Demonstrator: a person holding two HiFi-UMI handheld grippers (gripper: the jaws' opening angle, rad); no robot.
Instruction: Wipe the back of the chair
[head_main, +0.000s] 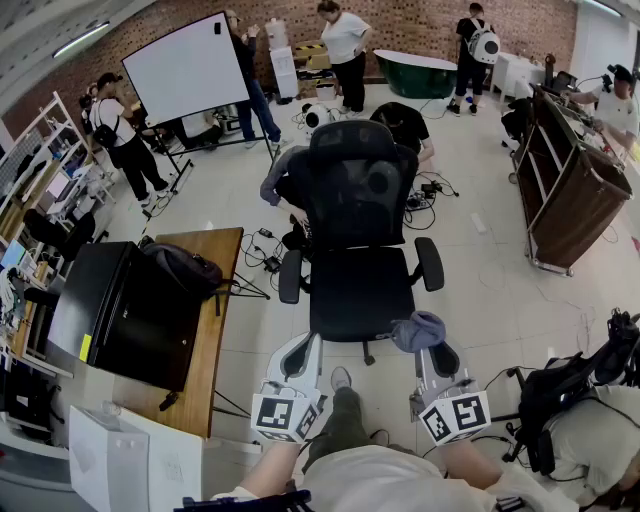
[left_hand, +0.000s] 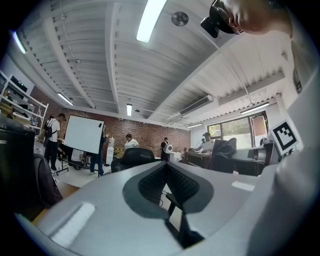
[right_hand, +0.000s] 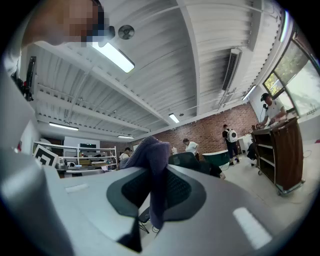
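Observation:
A black mesh office chair faces me in the middle of the head view, its backrest (head_main: 355, 185) behind the seat (head_main: 360, 290). My right gripper (head_main: 428, 348) hovers by the seat's front right corner, shut on a blue-purple cloth (head_main: 418, 329). In the right gripper view that cloth (right_hand: 152, 160) hangs bunched between the pads, with the chair (right_hand: 186, 160) beyond it. My left gripper (head_main: 311, 342) hangs over the seat's front left edge with its jaws shut and nothing in them. The left gripper (left_hand: 166, 169) view shows its black pads meeting, with the chair (left_hand: 136, 156) further off.
A wooden table (head_main: 218, 300) at my left carries a black case (head_main: 115, 310) and a black bag (head_main: 186, 266). Cables (head_main: 264, 256) lie on the floor beside the chair. A person (head_main: 405, 125) crouches behind it. A wooden cart (head_main: 565, 190) stands right, a backpack (head_main: 560, 395) lower right.

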